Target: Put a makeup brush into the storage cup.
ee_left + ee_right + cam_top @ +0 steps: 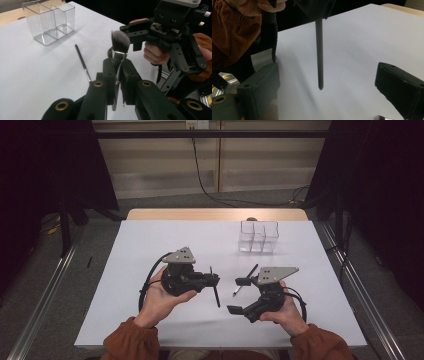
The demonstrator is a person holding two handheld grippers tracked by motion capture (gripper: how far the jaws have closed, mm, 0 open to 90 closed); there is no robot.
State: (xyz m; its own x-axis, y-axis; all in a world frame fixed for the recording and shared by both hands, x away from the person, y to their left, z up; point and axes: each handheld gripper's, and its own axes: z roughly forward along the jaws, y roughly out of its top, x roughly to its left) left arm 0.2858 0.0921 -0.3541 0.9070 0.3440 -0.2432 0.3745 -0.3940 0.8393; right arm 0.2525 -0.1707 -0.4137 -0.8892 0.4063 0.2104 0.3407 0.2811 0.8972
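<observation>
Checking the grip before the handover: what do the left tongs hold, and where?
The left tongs clamp a makeup brush at its metal ferrule, just below the bristles.

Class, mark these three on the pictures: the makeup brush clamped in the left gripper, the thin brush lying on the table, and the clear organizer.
makeup brush [120, 41], left gripper view, on its fluffy bristle head.
thin brush [81, 60], left gripper view, on its dark handle.
clear organizer [258, 237], high view, on its front wall.

A clear divided organizer [258, 236] stands on the white table [150, 250], with a thin brush [82, 63] lying nearby.
</observation>
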